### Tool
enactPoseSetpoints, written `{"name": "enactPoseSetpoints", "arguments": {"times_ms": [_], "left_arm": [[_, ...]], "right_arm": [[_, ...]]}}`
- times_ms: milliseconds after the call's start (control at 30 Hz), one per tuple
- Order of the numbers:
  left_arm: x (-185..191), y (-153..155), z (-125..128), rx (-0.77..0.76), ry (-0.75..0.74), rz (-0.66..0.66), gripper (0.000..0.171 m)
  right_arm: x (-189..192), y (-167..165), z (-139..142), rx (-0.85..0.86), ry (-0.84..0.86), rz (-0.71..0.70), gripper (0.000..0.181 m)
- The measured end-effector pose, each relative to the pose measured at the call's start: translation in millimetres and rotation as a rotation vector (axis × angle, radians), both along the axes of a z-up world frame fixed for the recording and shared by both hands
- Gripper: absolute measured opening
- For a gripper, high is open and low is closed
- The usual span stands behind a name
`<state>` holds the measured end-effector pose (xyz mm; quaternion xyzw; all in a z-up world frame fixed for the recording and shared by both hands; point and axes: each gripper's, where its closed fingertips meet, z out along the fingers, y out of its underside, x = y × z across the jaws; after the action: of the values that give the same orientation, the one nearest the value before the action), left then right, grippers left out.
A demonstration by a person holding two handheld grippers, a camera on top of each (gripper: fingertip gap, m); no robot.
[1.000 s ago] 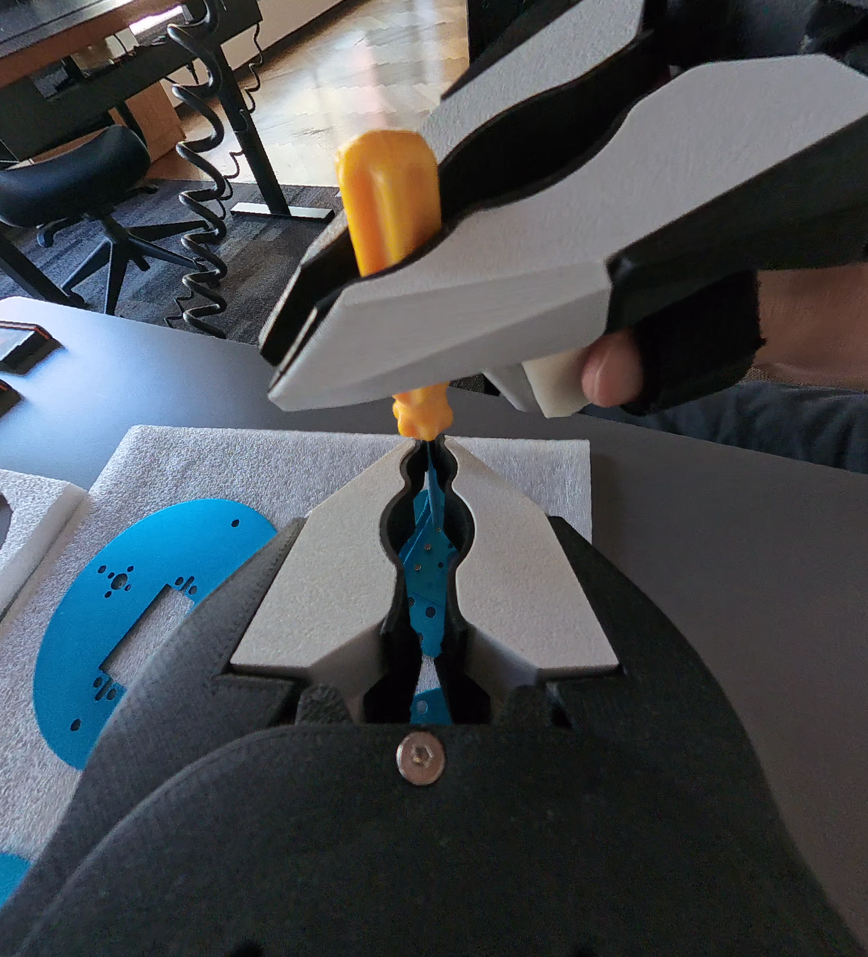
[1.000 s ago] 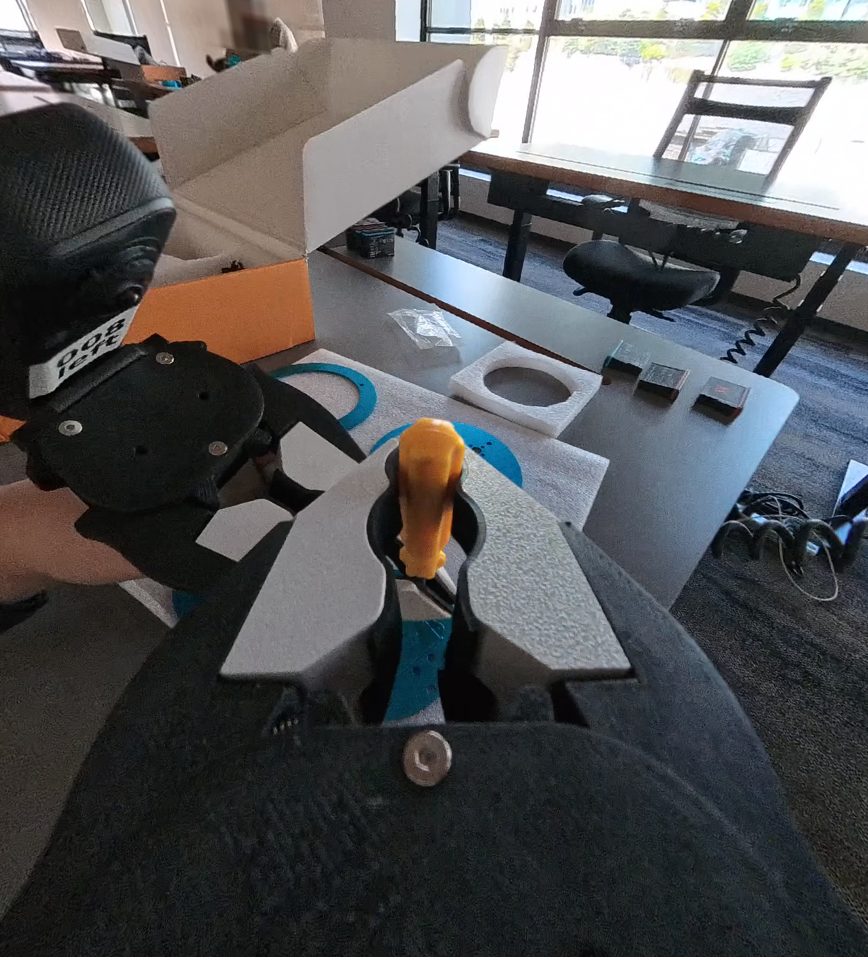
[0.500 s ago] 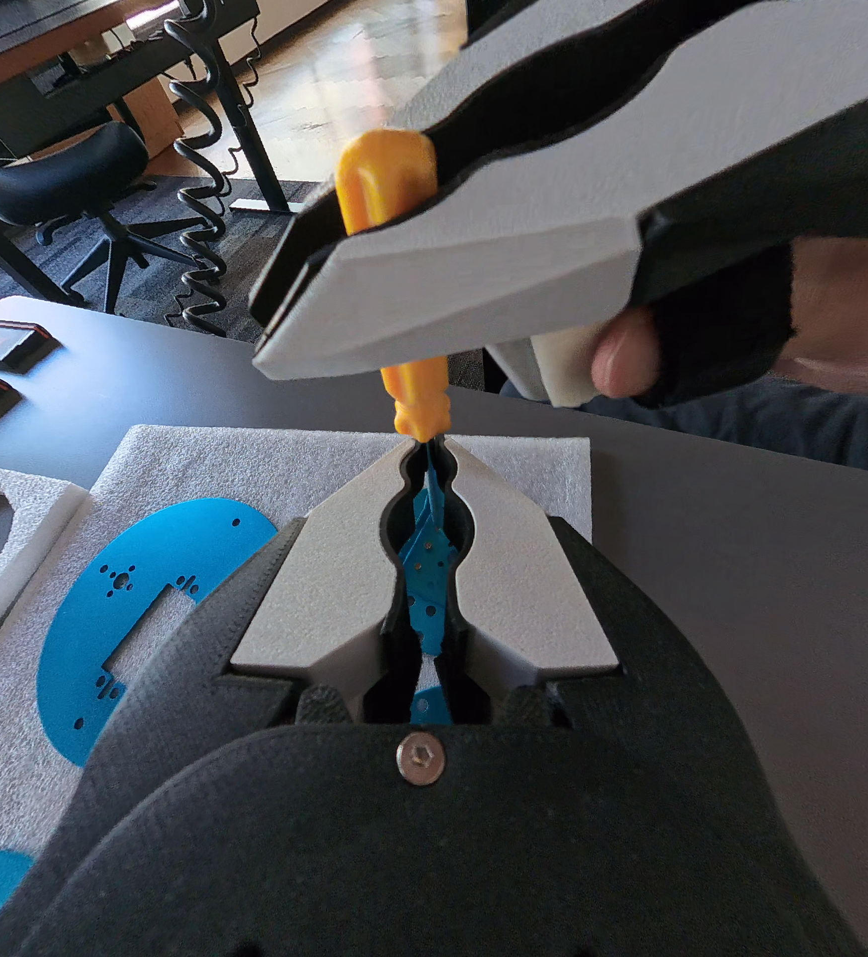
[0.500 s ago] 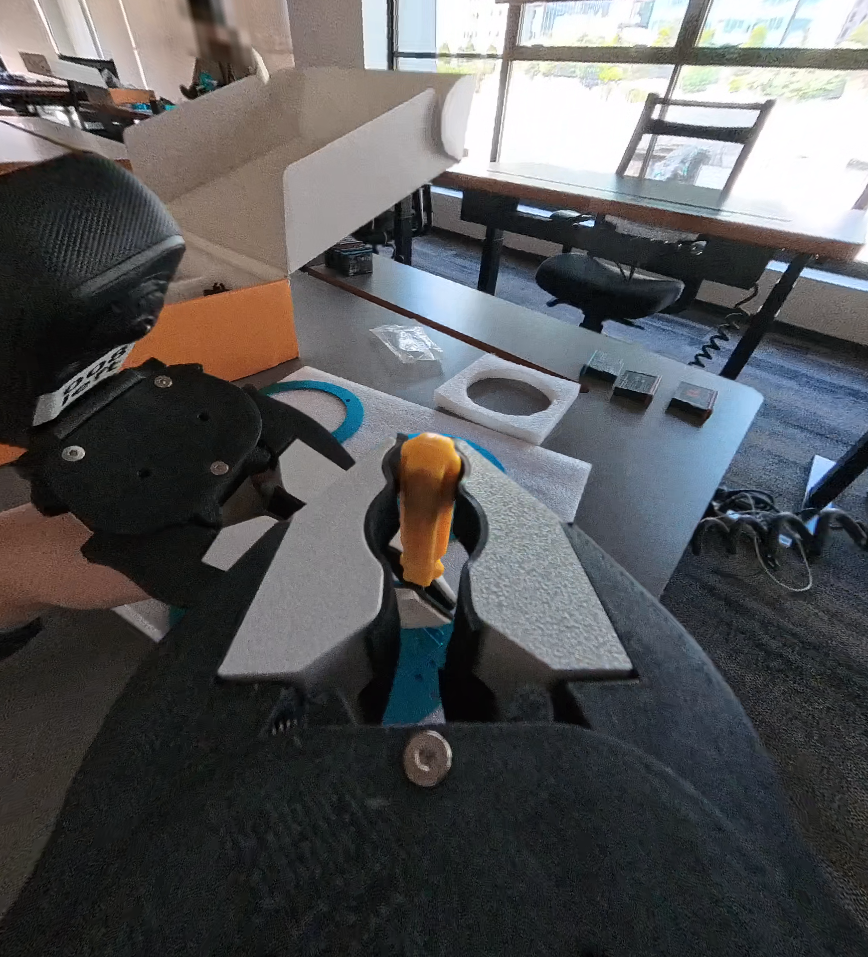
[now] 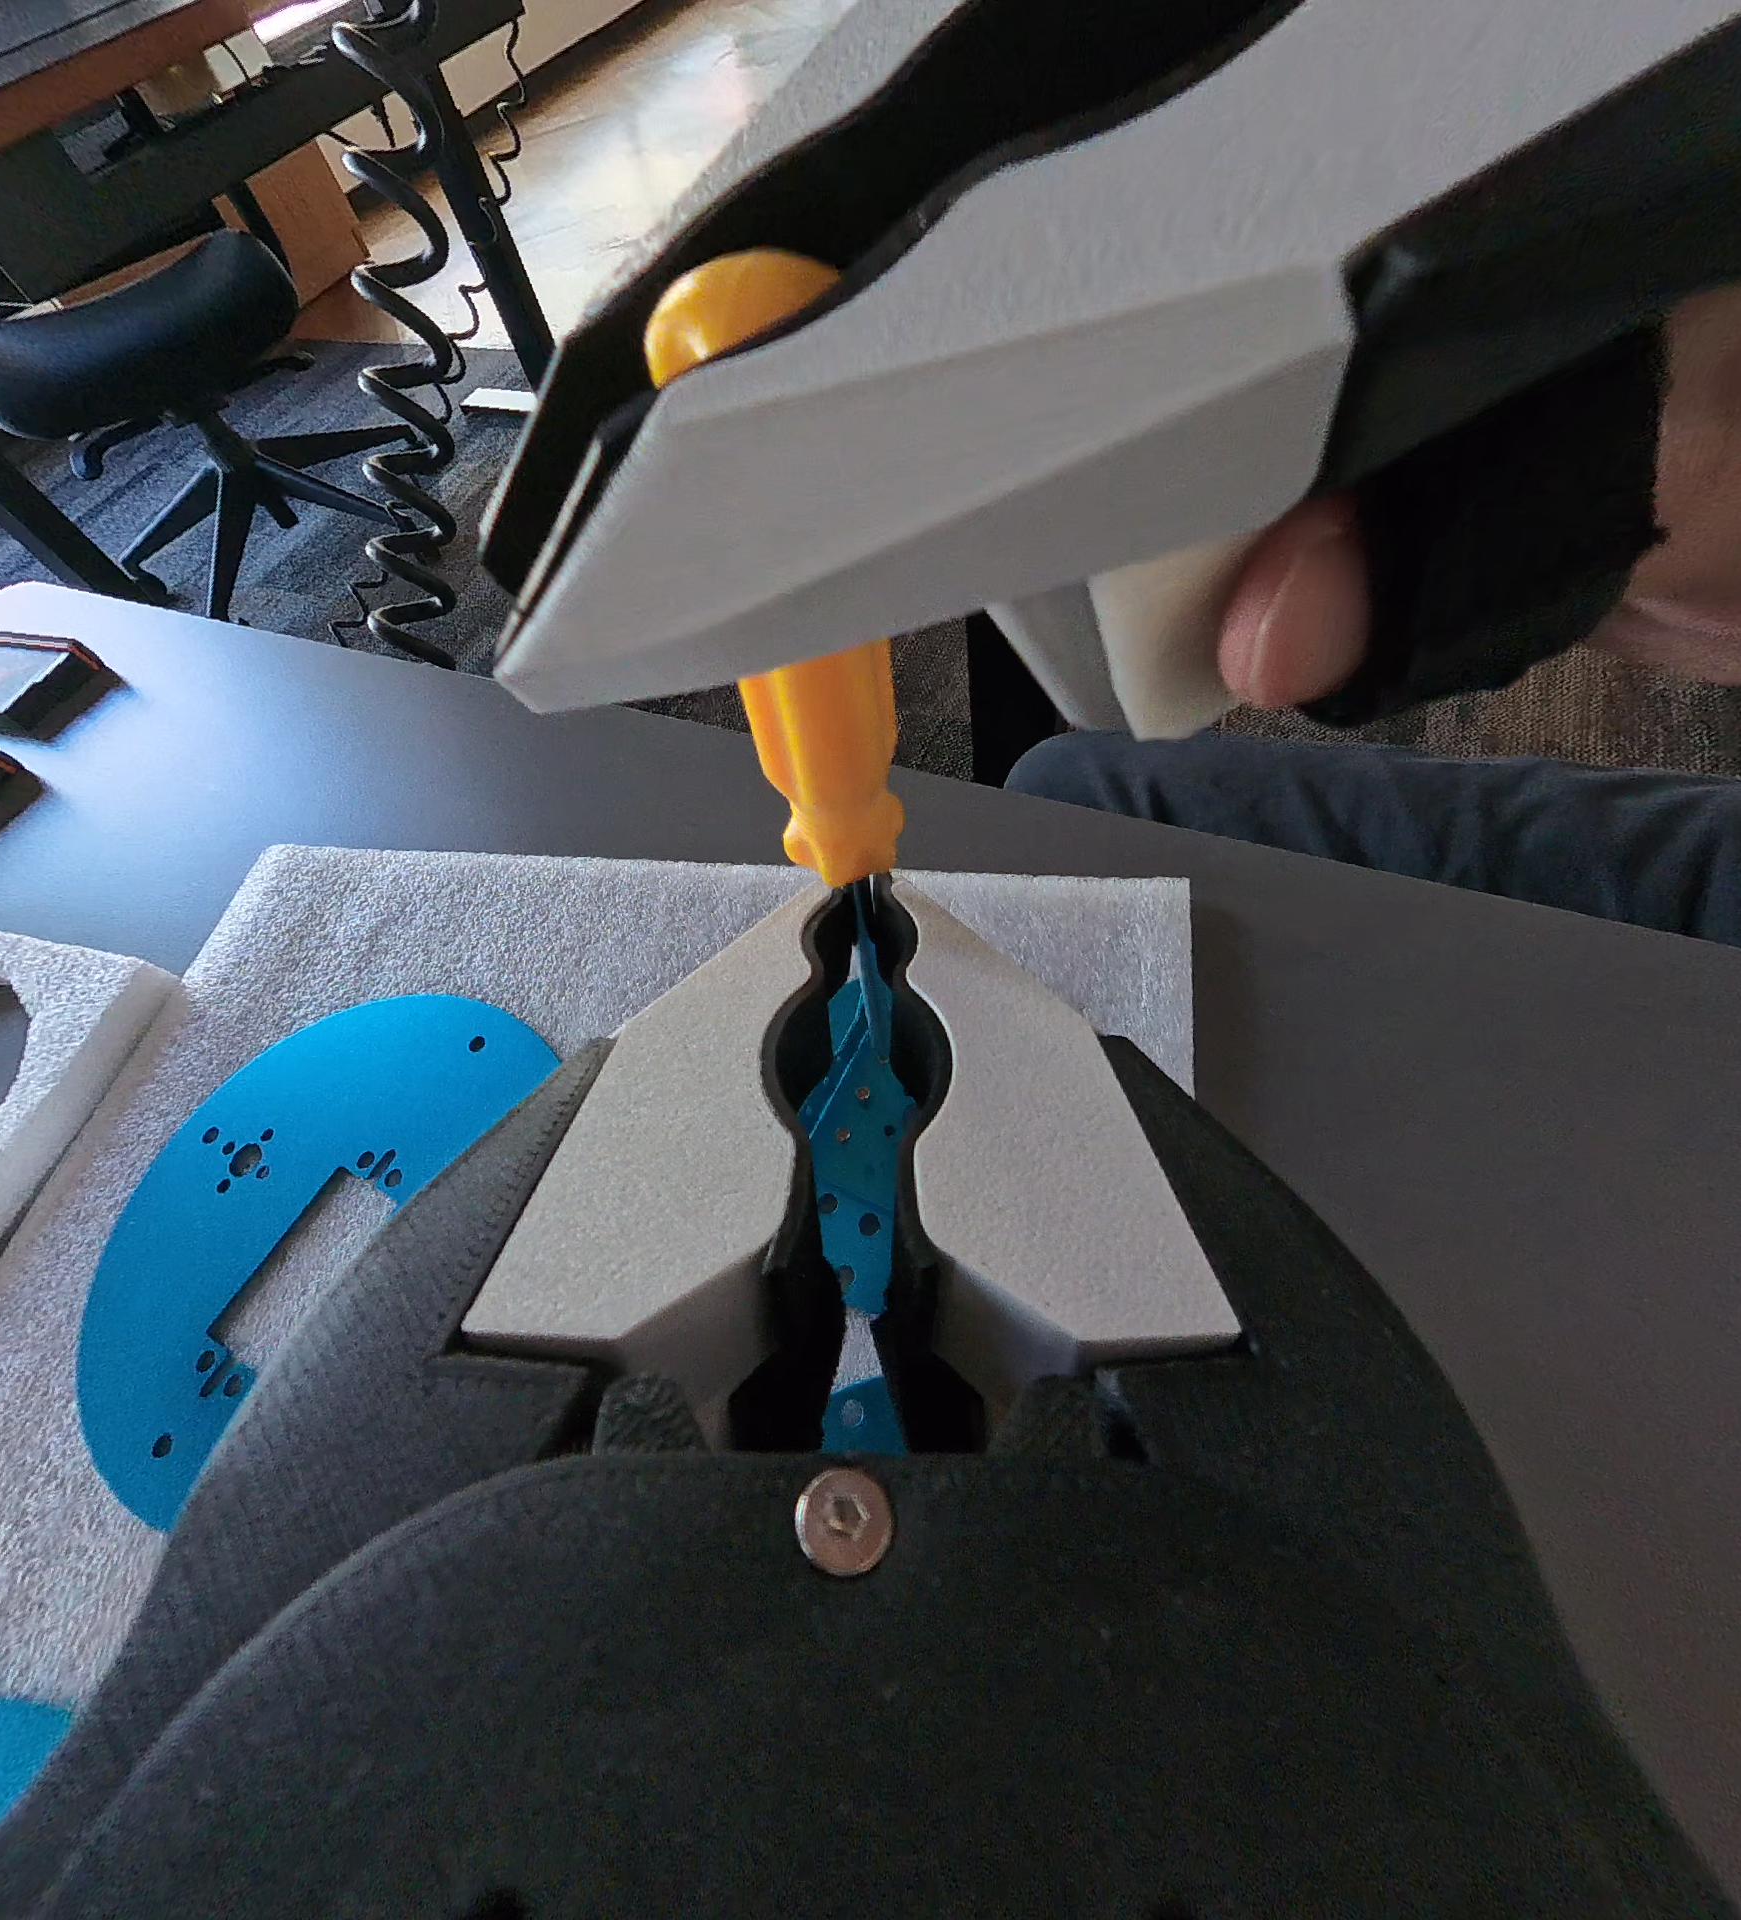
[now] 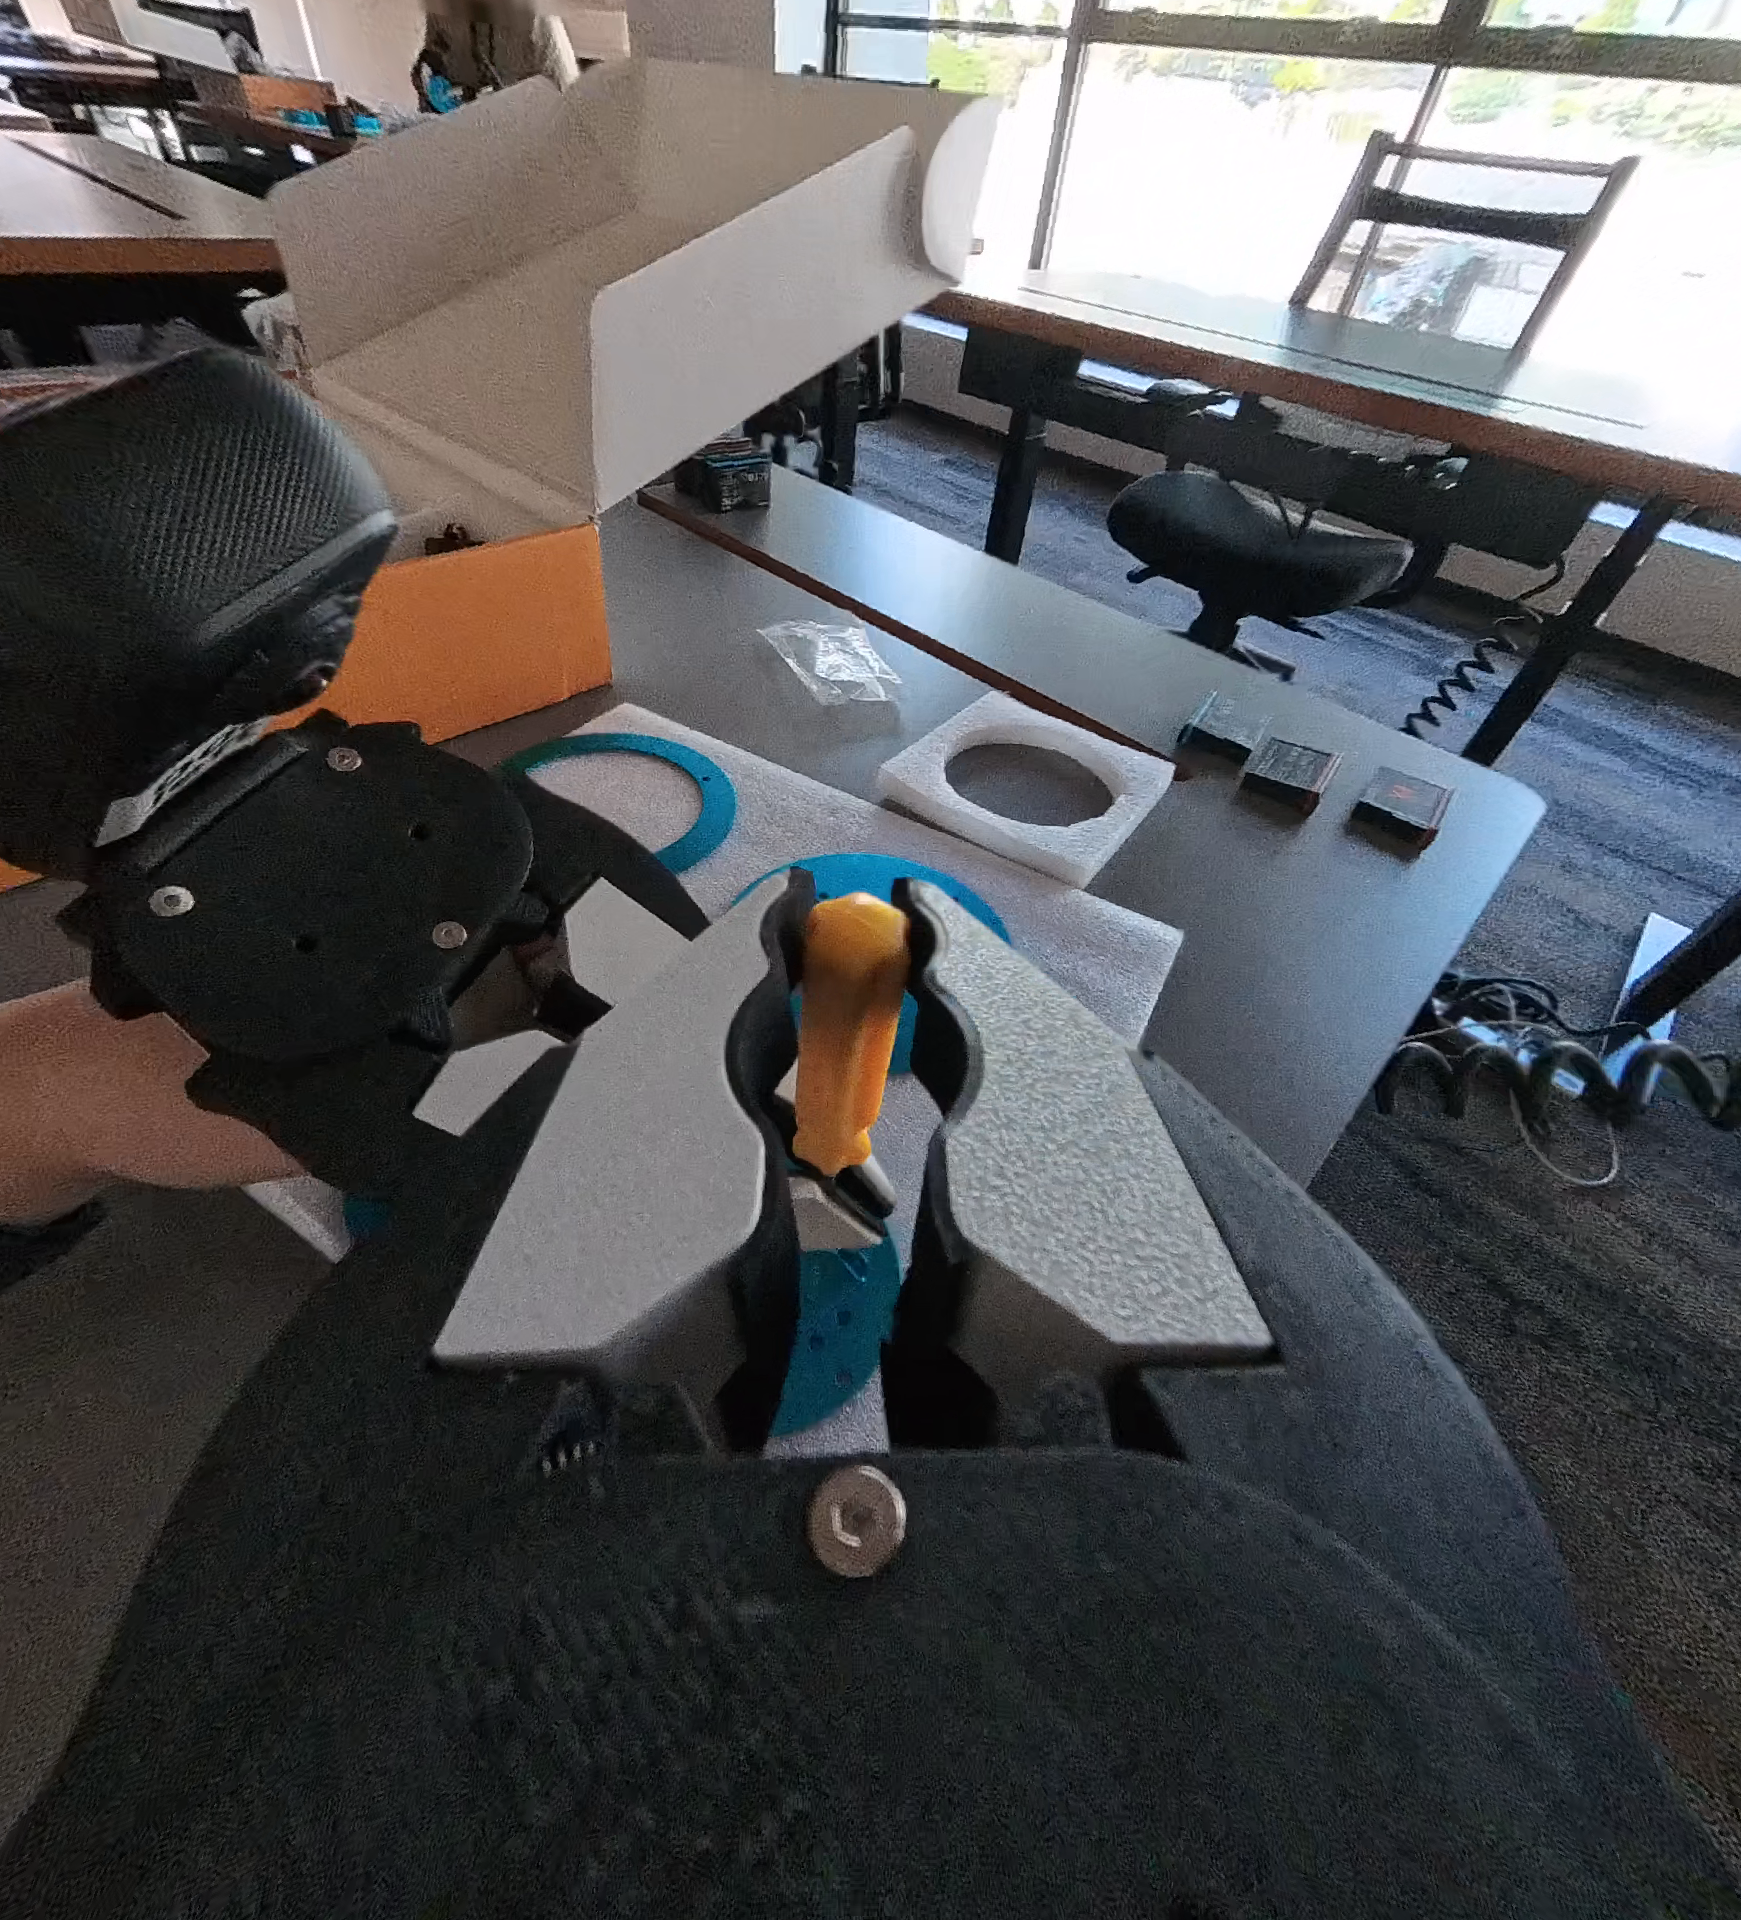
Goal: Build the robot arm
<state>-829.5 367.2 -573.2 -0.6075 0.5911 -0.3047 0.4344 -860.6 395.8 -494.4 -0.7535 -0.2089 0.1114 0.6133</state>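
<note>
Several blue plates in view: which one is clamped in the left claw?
The narrow perforated blue bracket, standing on edge between the left claw fingers. The blue half-disc plate and blue ring lie flat on the white foam sheet.

One orange-handled screwdriver (image 6: 850,1023), three small black boxes (image 6: 1292,771), one white foam frame (image 6: 1027,790), one blue ring (image 6: 627,795)
</note>
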Motion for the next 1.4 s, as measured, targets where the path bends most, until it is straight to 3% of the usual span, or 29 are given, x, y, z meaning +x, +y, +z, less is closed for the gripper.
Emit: {"name": "enactPoseSetpoints", "arguments": {"times_ms": [67,233,300,500,667,700,800,1000,1067,1167,1300,1400], "left_arm": [[-1.0,-0.4,0.0,0.001,-0.004,0.002,0.002],[-0.9,-0.3,-0.4,-0.006,-0.007,-0.003,0.002],[0.9,0.3,-0.9,0.006,0.0,-0.001,0.002],[1.3,2.1,-1.7,0.007,0.007,0.008,0.002],[-0.2,0.5,-2.1,0.011,0.005,0.004,0.002],[0.5,0.5,-2.1,0.01,0.004,0.004,0.002],[0.3,0.3,-1.7,0.015,0.003,0.001,0.002],[-26.5,-4.1,14.8,-0.076,-0.008,0.018,0.042],[-29.6,-7.1,8.1,-0.068,0.036,-0.001,0.055],[-25.0,-14.2,-12.2,-0.079,0.128,-0.038,0.059],[-23.4,-9.0,-41.5,-0.07,0.25,-0.016,0.06],[-22.9,-5.3,-44.5,-0.082,0.251,0.0,0.054]], "right_arm": [[-2.9,-1.4,0.7,0.013,-0.015,-0.004,0.016],[-4.8,-6.1,1.3,-0.048,-0.036,0.185,0.026],[-5.6,-9.3,-0.3,-0.097,0.032,0.252,0.016],[2.6,-1.5,0.5,-0.009,0.021,0.016,0.017],[-2.4,-5.9,-0.4,-0.003,-0.029,0.098,0.025],[-4.9,-7.9,-0.6,-0.007,-0.017,0.146,0.017],[-5.6,-8.6,-1.5,-0.03,0.02,0.198,0.017],[1.6,-5.9,-0.8,-0.014,0.031,0.206,0.017],[3.1,-5.4,-0.8,-0.023,0.051,0.22,0.017],[3.2,-6.1,-0.8,-0.031,0.047,0.251,0.017],[3.0,-7.4,-0.5,-0.031,0.053,0.281,0.017],[0.7,-8.5,0.2,-0.022,0.057,0.304,0.017]]}}
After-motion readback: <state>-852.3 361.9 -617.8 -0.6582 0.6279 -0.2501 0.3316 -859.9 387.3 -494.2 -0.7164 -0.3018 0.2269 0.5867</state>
